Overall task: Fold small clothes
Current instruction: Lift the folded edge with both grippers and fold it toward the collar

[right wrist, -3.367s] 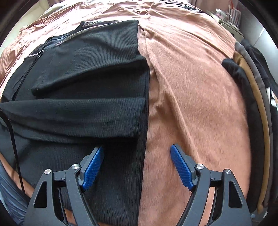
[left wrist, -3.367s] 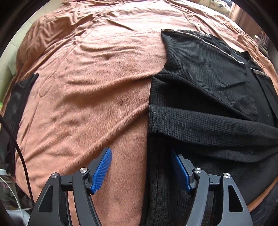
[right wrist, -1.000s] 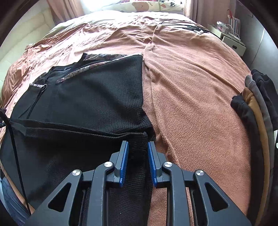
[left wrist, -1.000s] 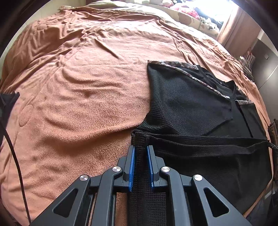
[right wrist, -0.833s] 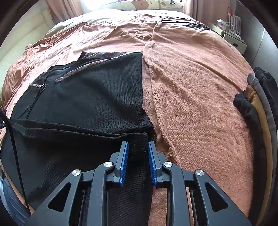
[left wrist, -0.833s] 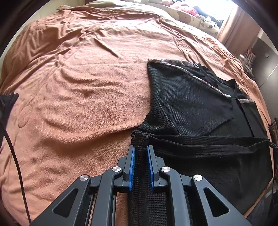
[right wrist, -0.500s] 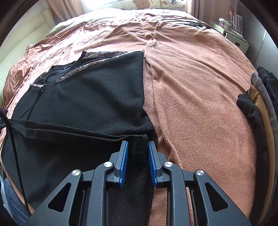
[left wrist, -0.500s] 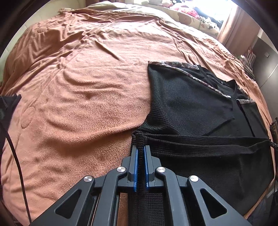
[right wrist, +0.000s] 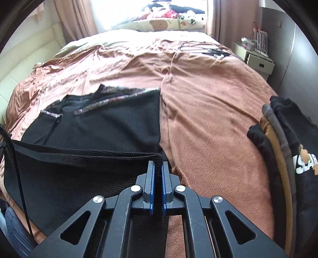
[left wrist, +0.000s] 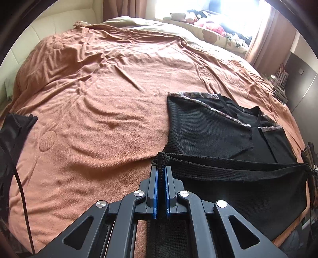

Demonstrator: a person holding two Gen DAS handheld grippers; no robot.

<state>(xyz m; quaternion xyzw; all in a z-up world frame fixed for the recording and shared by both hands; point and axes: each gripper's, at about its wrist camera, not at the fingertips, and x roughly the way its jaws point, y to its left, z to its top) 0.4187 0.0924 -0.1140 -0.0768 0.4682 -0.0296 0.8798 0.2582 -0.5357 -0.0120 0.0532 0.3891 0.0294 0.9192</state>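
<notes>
While both tongs are clenching the ribbed hem corners of the one black waffle-knit garment [left wrist: 208, 131] lying on the rust-brown fleece bed cover [left wrist: 99, 111], the left tongs [left wrist: 161, 170] and right tongs [right wrist: 157, 168] are holding that hem taut and raised off the bed. To fold cleanly, they should be travelling level and together toward the patterned neckline trim, keeping tension even. Counted: one garment in hand, two tongs, one stack of folded dark and tan clothes [right wrist: 278, 142] beside.

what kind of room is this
Almost certainly a bedroom in a home: a wide bed under a rust-brown blanket, a bedside cabinet next to it, and a curtained window beyond the pillows. A black knit top lies on the bed.
</notes>
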